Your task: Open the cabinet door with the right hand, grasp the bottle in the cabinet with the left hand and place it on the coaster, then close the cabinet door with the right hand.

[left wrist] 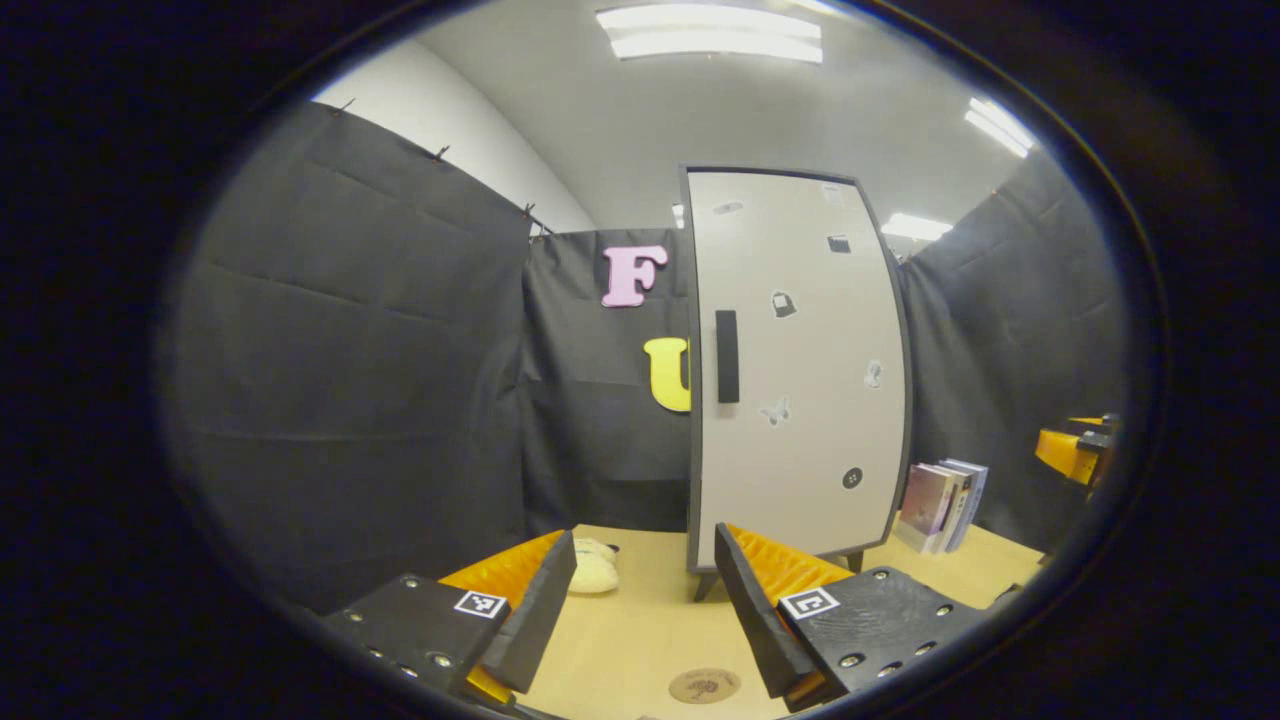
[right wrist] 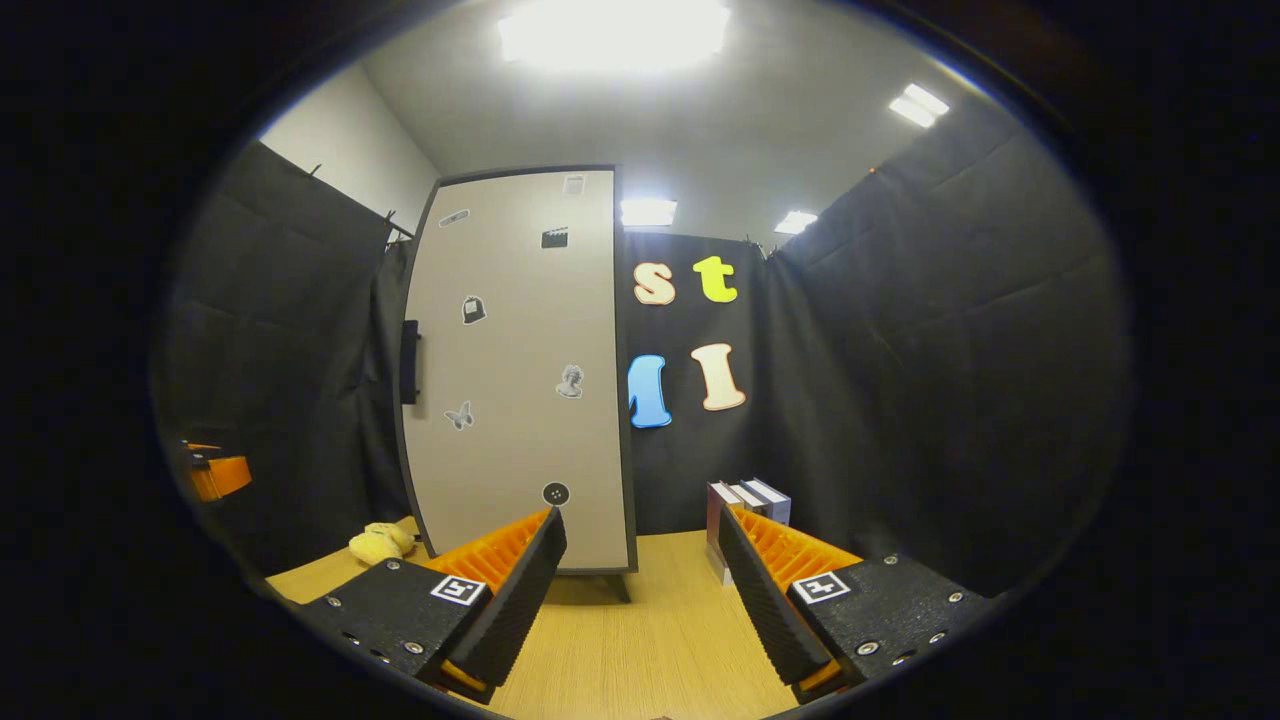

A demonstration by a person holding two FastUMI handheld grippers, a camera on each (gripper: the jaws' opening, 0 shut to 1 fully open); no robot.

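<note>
Left gripper view
cabinet: the tall pale grey cabinet with a dark frame (left wrist: 800,370) stands upright on short legs toward the far edge of the light wooden tabletop (left wrist: 640,620); its door is shut.
handle: a dark vertical bar handle (left wrist: 727,356) sits by the door's left edge, about mid-height.
bottle: inside the cabinet by the task's word; hidden behind the shut door, so its place cannot be told.
coaster: a round brown coaster (left wrist: 704,685) lies flat near the near edge of the tabletop, between the fingers' line of sight.
left gripper (left wrist: 645,610): jaws spread wide, nothing between them, hanging well short of the cabinet.
right gripper (left wrist: 1075,452): shows at the right rim, too little of it to tell its jaws from here.
others: a cream plush toy (left wrist: 592,572) left of the cabinet; a few books (left wrist: 942,503) standing right of it.

Right gripper view
right gripper (right wrist: 640,590): jaws wide apart, empty, aimed at the cabinet's right edge rather than the handle (right wrist: 409,361), which stands on the far left edge of the door.
step in hand: opening the door, not yet begun, as I judge.
doing it well: swing the right gripper across to the handle side, square the fingers either side of the bar, close firmly, then pull along the door's arc, not straight back, so the light cabinet does not slide or tip.
left gripper's part: best held back, clear of the door's swing.
</note>
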